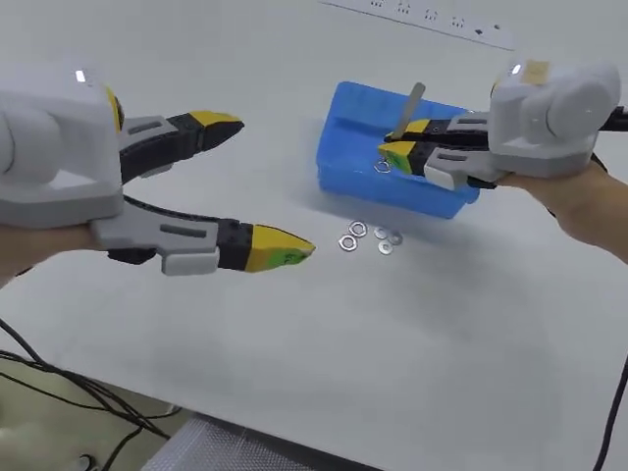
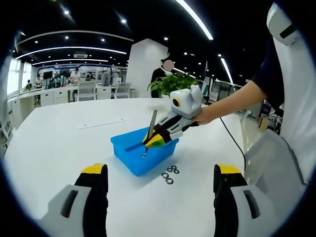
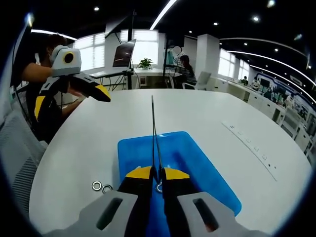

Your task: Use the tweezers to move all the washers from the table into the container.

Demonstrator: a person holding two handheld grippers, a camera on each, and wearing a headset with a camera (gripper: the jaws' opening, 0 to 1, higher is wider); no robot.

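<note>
Washer at the tweezers' tip, poised over the container

The right gripper [image 1: 404, 139] hangs above the blue container [image 1: 392, 192], its fingers [image 3: 143, 174] pressed narrow on the tweezers [image 1: 415, 98]. The tweezers run steeply through the grip, with their upper end standing above the container and their lower tip down by its inner space. A single washer [image 1: 382, 168] sits at that tip, over the container's floor and inside the line of its walls. I cannot tell whether it has touched the bottom.

The step in hand looks like the release. To do it well, keep the tip low and well within the walls so the washer has little room to bounce or roll out. Relax the squeeze only slightly, so the tweezers' tips part while the tool stays firmly held. If the washer clings to one tip, a light tap on the container's floor should free it. Lift straight up afterwards so the tip does not catch the rim.

A small cluster of washers [image 1: 368, 237] lies on the white desk [image 1: 392, 353] just beside the container's near wall, so several trips are left. The left gripper [image 1: 265, 186] hovers well apart from the container, its fingers [image 2: 94, 170] spread wide and holding nothing.
</note>
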